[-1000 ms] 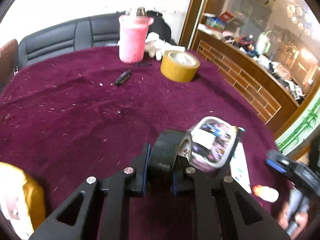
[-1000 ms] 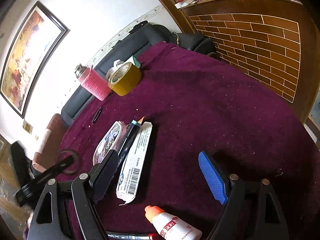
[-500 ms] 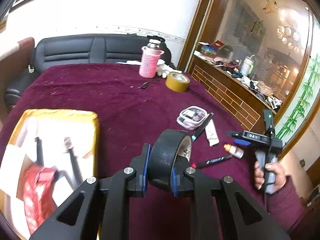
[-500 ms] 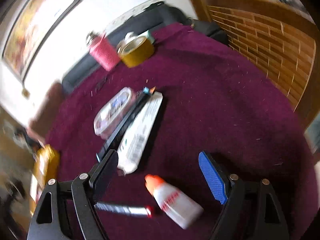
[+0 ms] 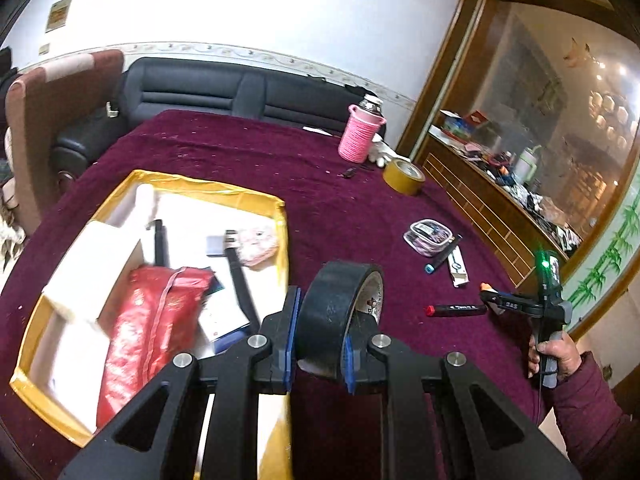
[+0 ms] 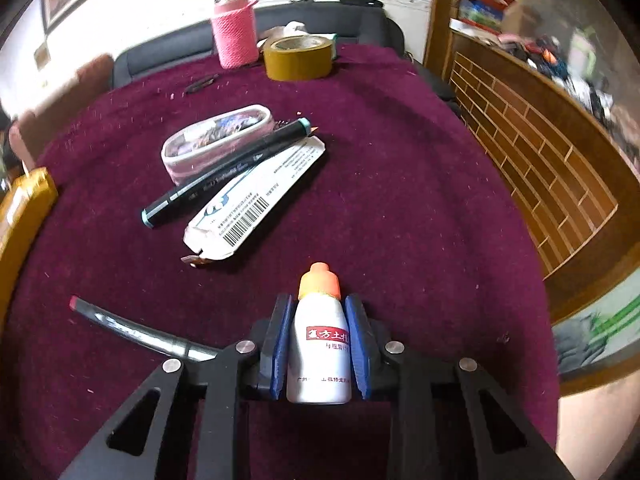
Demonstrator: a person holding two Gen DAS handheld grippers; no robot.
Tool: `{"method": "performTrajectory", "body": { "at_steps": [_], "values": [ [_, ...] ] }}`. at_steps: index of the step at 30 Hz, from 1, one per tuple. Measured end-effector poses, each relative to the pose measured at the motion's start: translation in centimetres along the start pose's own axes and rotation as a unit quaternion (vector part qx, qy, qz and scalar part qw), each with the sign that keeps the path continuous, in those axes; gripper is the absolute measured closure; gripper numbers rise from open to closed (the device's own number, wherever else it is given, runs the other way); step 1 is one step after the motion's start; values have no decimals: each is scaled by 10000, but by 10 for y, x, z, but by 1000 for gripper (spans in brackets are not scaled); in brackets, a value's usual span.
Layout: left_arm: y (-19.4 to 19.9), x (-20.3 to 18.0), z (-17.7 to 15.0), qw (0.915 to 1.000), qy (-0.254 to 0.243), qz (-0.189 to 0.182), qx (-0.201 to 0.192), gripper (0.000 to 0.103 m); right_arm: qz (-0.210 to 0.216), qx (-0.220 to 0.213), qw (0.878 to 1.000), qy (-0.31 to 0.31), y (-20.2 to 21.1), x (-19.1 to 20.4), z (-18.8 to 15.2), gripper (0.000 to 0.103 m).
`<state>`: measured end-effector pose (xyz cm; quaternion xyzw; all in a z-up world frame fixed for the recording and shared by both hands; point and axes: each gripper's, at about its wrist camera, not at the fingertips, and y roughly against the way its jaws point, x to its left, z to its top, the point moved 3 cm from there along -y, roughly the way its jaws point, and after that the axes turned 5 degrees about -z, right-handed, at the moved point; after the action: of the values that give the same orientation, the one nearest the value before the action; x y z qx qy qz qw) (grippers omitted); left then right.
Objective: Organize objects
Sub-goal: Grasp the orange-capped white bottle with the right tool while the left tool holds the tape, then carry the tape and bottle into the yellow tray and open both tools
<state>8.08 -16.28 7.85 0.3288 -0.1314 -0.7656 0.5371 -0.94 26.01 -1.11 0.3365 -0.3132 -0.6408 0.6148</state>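
My left gripper (image 5: 318,336) is shut on a black tape roll (image 5: 334,312) and holds it in the air above the right edge of the yellow box (image 5: 192,188). The box holds a red pouch (image 5: 148,320) and several other items. My right gripper (image 6: 319,320) is shut on a small white bottle with an orange cap (image 6: 319,340), low over the purple tablecloth. In the left wrist view the right gripper (image 5: 516,304) is at the table's right edge.
On the cloth lie a teal-capped marker (image 6: 228,170), a white carton (image 6: 256,204), a clear pouch (image 6: 216,140), a red-tipped marker (image 6: 132,330), a yellow tape roll (image 6: 298,58) and a pink bottle (image 6: 234,32). A brick-pattern counter (image 6: 540,140) stands at right.
My left gripper rose and swung left with the black tape roll, over the box edge. My right gripper moved onto the white bottle and closed on it.
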Motion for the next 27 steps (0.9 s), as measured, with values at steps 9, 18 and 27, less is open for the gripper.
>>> {"method": "performTrajectory", "body": {
  "at_steps": [9, 18, 27],
  "values": [
    [31, 25, -4, 9993, 198, 191, -255, 86, 820, -194, 9947, -586, 51, 7, -4, 74],
    [56, 67, 32, 9960, 38, 846, -282, 86, 2195, -272, 9752, -28, 102, 129, 19, 74],
    [-1, 114, 70, 9942, 64, 1028, 303, 86, 3045, 69, 9504, 624, 104, 286, 31, 73]
  ]
}}
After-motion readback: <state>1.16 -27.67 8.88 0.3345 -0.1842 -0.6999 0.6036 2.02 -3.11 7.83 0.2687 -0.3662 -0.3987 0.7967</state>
